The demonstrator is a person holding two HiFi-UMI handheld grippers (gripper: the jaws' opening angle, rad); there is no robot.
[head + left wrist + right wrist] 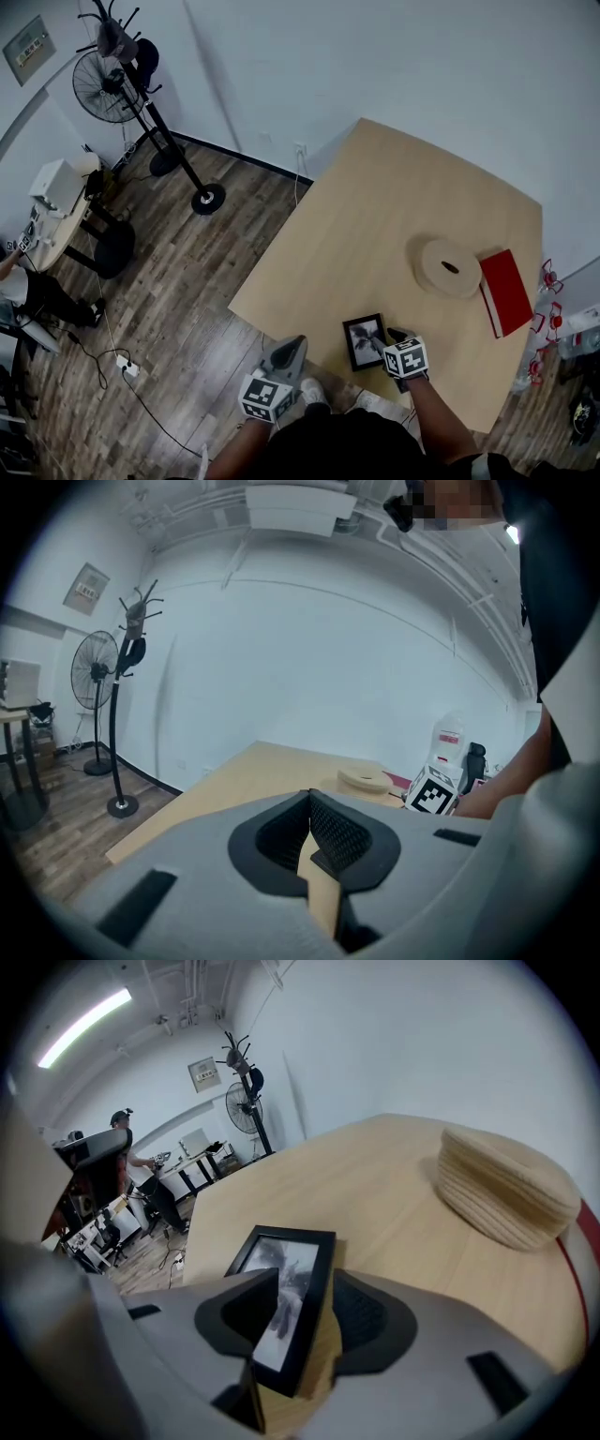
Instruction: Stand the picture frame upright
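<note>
A small black picture frame (364, 341) with a dark photo sits near the front edge of the light wooden table (375, 206). My right gripper (386, 337) is at its right side. In the right gripper view the frame (286, 1288) leans between the two jaws, and wood shows between its edge and the right pad, so the jaws stand open around it. A brown piece shows under the frame; I cannot tell what it is. My left gripper (292, 347) hangs off the table's front edge with its pads together, and in its own view the left gripper (309, 808) holds nothing.
A round pale woven disc (449, 267) and a red book (504, 291) lie on the table's right part. Left of the table a coat stand (159, 122) and a fan (101, 86) stand on the wooden floor. Bottles (544, 319) sit beyond the right edge.
</note>
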